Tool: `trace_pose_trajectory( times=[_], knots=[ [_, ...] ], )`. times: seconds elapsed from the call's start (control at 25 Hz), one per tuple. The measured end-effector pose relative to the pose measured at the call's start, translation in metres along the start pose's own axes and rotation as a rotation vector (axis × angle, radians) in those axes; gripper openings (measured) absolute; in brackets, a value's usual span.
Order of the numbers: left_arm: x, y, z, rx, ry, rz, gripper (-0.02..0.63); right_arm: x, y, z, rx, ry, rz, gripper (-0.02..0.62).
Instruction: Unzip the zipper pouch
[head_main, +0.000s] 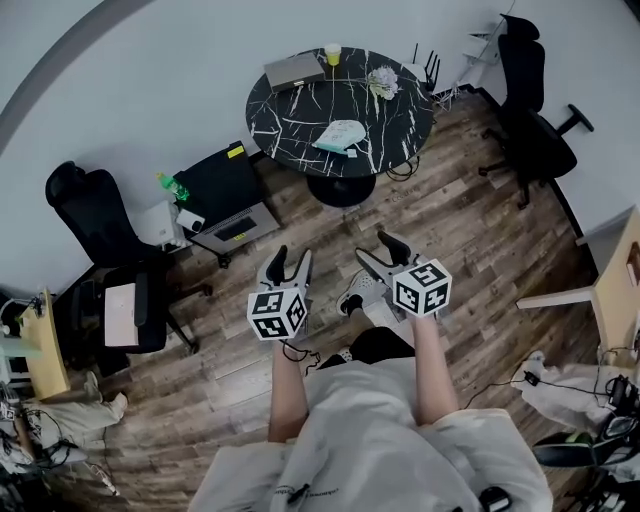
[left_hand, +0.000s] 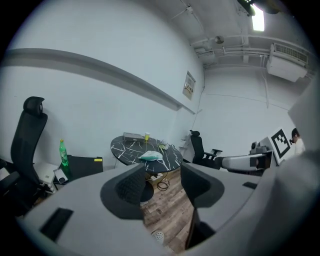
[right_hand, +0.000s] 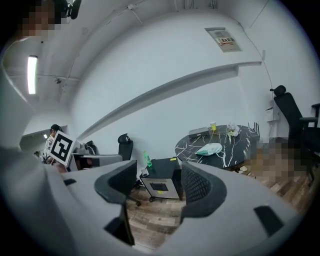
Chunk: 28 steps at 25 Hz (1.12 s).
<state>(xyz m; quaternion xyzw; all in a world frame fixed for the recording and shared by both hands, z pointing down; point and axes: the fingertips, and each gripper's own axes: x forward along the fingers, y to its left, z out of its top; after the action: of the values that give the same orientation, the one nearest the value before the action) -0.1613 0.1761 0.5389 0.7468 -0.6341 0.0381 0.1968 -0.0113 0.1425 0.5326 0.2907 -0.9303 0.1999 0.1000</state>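
Round black marble-pattern table (head_main: 290, 120) on wood-plank floor (head_main: 480, 260), well ahead of left hand-held gripper (head_main: 290, 258) and right hand-held gripper (head_main: 375, 248). On table:
- zipper pouch (head_main: 340, 135) at near side
- closed grey laptop (head_main: 294, 70) far beyond left hand-held gripper
- small yellow cup (head_main: 332, 54) just beside laptop
- flower bunch (head_main: 382, 82) far beyond right hand-held gripper

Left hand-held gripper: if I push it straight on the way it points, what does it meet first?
The way looks free nearby. The left hand-held gripper, jaws open and empty, aims below the round table, probably at the wood floor near its base; depth is unclear.
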Motion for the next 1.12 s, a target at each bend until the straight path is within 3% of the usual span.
trace_pose_trajectory(
  times=[0.56, 1.12],
  knots=[
    [0.121, 0.037, 0.081, 0.02, -0.002, 0.007, 0.225, 0.086, -0.076, 0.074, -0.097, 0.053, 0.02, 0.271],
    [0.237, 0.081, 0.122, 0.064, 0.071, 0.052, 0.225, 0.172, -0.174, 0.135, -0.1, 0.073, 0.012, 0.262]
  ],
)
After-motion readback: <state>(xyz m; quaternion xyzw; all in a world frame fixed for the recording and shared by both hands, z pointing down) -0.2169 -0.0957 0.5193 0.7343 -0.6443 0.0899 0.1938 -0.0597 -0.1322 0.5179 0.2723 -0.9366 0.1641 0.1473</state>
